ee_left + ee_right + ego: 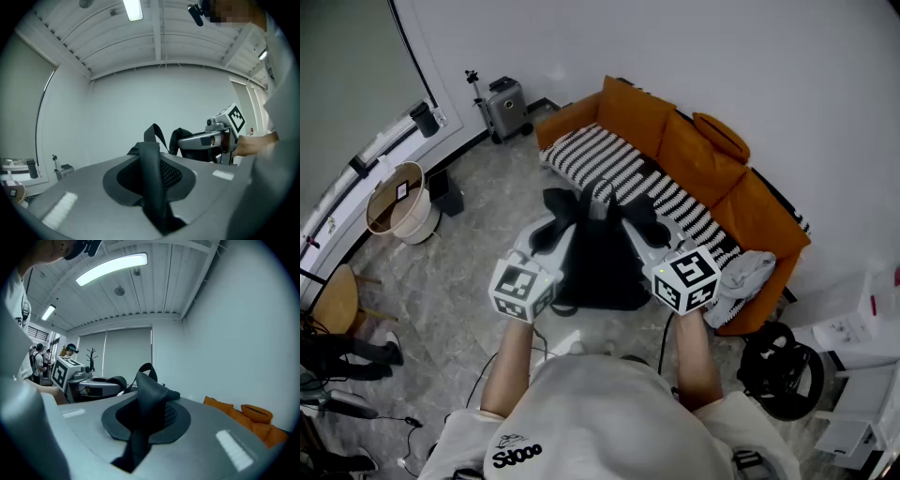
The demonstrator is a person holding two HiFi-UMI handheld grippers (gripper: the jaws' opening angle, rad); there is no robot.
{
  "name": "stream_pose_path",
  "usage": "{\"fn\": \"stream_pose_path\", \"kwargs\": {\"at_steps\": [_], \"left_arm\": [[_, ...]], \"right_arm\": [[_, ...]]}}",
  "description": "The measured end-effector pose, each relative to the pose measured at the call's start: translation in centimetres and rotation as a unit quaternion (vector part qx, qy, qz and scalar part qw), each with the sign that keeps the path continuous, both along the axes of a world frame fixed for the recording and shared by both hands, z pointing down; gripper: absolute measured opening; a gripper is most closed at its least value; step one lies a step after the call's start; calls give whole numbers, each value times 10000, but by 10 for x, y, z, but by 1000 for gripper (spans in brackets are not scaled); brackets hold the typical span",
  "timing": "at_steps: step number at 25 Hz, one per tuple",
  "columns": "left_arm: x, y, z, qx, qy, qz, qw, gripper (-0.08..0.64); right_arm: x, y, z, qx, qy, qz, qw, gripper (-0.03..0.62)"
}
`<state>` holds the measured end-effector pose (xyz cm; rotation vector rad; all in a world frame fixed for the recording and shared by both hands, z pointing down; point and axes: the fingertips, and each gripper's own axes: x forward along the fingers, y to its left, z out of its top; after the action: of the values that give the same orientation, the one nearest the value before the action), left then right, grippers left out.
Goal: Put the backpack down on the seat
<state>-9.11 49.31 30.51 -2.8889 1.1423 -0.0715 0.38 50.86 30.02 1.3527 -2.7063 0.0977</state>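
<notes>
A black backpack hangs in front of me, held up by its two shoulder straps, just short of the orange sofa with its black-and-white striped seat. My left gripper is shut on the left strap, which runs up between its grey jaws. My right gripper is shut on the right strap in the same way. Each gripper view shows the other gripper across the bag: the right gripper and the left gripper. The carry loop stands up between them.
A grey cloth lies on the sofa's near end. A small suitcase stands by the far wall. A round bin and a wooden stool are at the left. A black round object sits on the floor at the right.
</notes>
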Motion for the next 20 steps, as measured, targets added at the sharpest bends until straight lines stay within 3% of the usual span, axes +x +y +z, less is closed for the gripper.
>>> {"fn": "stream_pose_path", "kwargs": {"at_steps": [5, 12, 20], "left_arm": [[1, -4, 0, -65, 7, -38, 10000, 64], [8, -11, -3, -101, 61, -93, 9999, 64], [24, -25, 9, -218, 59, -109, 9997, 64]], "right_arm": [[1, 0, 0, 5, -78, -18, 10000, 31], [7, -6, 1, -131, -558, -149, 9982, 38], [23, -29, 14, -234, -660, -140, 9974, 41]]}}
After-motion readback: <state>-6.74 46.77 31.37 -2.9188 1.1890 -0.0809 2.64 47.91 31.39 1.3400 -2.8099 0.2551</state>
